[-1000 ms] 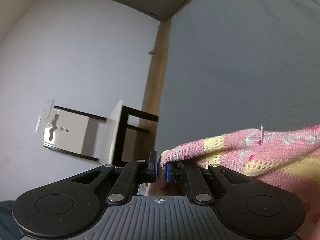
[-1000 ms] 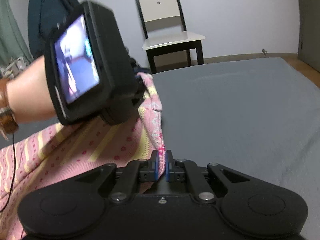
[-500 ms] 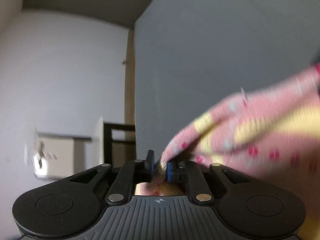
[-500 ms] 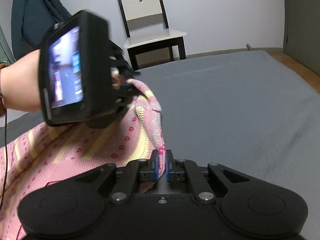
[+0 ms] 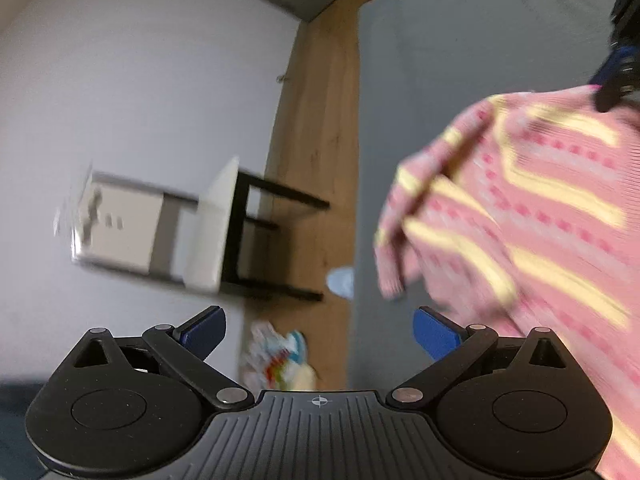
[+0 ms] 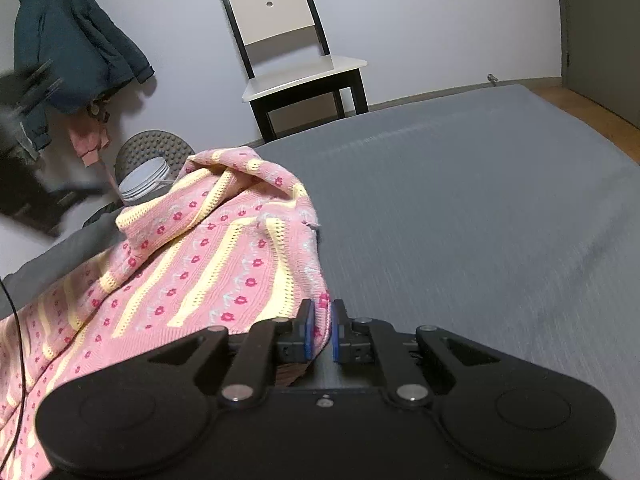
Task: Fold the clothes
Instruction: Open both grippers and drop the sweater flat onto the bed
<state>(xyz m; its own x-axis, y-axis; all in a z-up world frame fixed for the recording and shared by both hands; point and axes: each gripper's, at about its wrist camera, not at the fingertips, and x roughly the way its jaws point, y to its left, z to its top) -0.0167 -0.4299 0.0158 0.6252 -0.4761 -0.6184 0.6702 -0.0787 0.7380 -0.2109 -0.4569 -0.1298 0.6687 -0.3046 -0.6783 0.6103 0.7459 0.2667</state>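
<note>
The right gripper (image 6: 321,330), low in the middle of its frame, has its blue pads pressed close together and pinches the edge of the pink knitted sweater (image 6: 192,264). From there the sweater runs to the lower left and bunches in a fold near the frame's centre, lying on the grey bed (image 6: 460,208). Beyond it a chair (image 6: 296,52) stands at the wall in the upper middle, and a dark jacket (image 6: 68,40) hangs at the upper left.

The left gripper (image 5: 320,330) is spread wide with nothing between its fingers (image 5: 434,330). The sweater, blurred, fills the right side of that frame, apart from the pads
</note>
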